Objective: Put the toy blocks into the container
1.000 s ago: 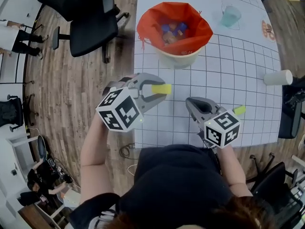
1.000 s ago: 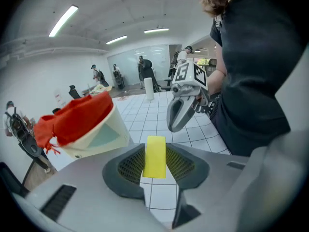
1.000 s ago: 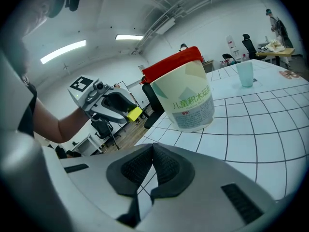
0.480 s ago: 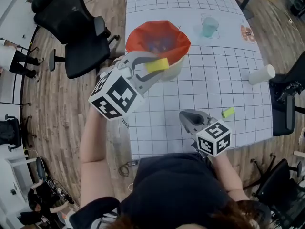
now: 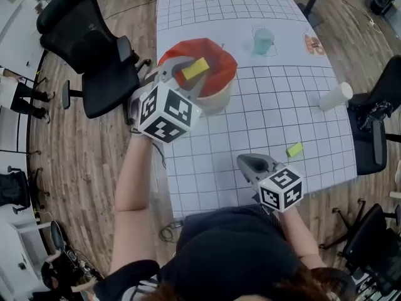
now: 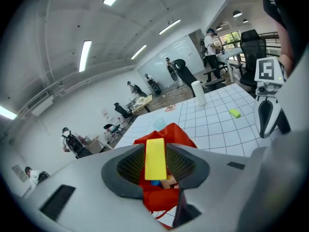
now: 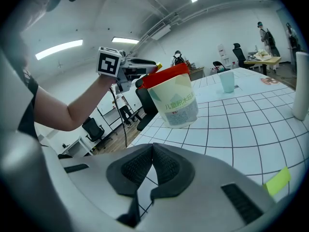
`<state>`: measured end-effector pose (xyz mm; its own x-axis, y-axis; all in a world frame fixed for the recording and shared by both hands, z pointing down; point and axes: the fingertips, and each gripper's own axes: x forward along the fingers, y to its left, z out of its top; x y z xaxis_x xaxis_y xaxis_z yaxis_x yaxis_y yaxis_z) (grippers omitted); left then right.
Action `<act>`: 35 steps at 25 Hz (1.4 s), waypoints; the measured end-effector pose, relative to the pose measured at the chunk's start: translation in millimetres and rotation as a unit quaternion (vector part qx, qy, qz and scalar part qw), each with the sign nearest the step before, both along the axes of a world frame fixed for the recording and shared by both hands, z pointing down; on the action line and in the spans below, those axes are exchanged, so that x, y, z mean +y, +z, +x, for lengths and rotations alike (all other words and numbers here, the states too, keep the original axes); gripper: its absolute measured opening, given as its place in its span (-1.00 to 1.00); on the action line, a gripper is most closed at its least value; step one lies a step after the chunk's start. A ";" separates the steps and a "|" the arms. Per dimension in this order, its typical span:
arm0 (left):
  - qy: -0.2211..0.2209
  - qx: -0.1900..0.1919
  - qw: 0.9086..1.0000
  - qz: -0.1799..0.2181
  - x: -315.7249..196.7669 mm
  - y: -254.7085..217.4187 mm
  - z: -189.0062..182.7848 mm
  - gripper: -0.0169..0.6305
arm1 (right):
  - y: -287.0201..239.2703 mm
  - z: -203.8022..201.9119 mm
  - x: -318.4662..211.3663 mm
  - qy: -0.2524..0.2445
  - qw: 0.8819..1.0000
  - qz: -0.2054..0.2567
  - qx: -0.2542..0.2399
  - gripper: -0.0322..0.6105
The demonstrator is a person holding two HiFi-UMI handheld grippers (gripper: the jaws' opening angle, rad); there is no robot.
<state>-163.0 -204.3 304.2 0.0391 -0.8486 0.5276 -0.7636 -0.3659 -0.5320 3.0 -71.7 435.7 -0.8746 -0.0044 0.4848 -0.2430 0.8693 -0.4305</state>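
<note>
the left gripper lifted the yellow block up from over the worktop and carried it above the red container.

A brown wood-plank floor surrounds the white desk printed with a dark grid of squares. Black wheeled office chairs stand just beside its left edge, with another black chair at its right. Overhead, long strip lights glow on a white ceiling. The walls are white, and bright windows show far off.
</note>
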 end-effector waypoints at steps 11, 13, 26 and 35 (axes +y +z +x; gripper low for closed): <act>-0.049 0.038 0.997 0.044 8.7 -2.7 1.5 -0.72 | -2.7 2.7 -2.4 0.008 1.000 0.004 -0.002 -0.85; -0.058 0.042 0.996 0.055 15.8 -6.0 3.1 -0.78 | -4.8 1.7 -1.8 0.008 1.000 0.006 -0.003 -0.85; -0.095 0.151 0.978 0.105 72.3 -22.3 33.3 -0.85 | -22.8 13.7 -15.8 0.065 0.997 0.044 -0.012 -0.85; -0.091 0.203 0.972 0.073 88.3 27.9 71.4 -0.85 | -29.1 55.2 -46.5 0.156 0.984 0.085 0.008 -0.85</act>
<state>-91.7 -116.0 332.1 0.0606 -0.9253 0.3742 -0.9664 -0.1483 -0.2101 58.2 -118.1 406.6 -0.8098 -0.3538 0.4681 -0.5151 0.8107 -0.2782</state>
